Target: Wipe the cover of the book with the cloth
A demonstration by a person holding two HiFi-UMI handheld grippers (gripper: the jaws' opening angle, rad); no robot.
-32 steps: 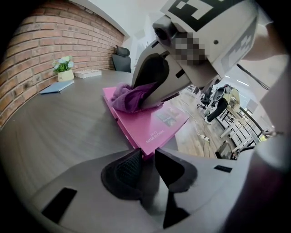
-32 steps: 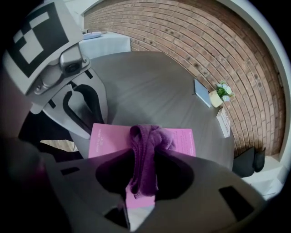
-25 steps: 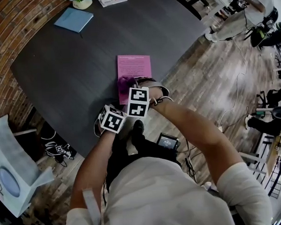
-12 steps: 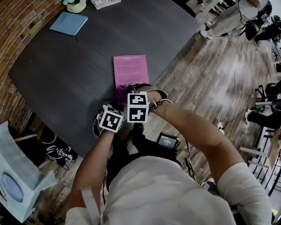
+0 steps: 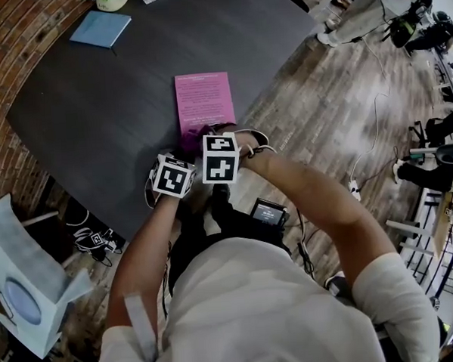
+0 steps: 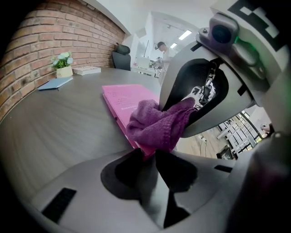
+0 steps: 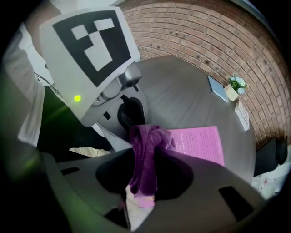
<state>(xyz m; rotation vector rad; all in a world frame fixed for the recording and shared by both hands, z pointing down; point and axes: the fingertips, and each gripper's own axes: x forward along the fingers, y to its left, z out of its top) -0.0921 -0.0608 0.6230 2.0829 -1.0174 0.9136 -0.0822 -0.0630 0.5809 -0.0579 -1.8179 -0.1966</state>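
A pink book [image 5: 205, 100] lies on the dark table [image 5: 94, 108], its near end at the table's front edge. My left gripper [image 5: 187, 151] comes in low at that end. The book's near edge [image 6: 119, 102] runs in between its jaws [image 6: 148, 152], which are opening slightly while the pads still touch it. My right gripper [image 5: 207, 138] is shut on a bunched purple cloth [image 7: 144, 154]. The cloth [image 6: 159, 123] rests on the book's near end, right beside the left jaws. The left gripper [image 7: 129, 109] faces the right one closely.
A blue notebook [image 5: 99, 28], a small plant pot [image 5: 111, 1] and another book sit at the table's far end by the brick wall. Wooden floor [image 5: 320, 96] lies right of the table. A white chair [image 5: 19, 263] stands at the left. People and equipment are far right.
Both grippers have kept their place at the book's near end with the cloth. Only the head view has drifted a little.
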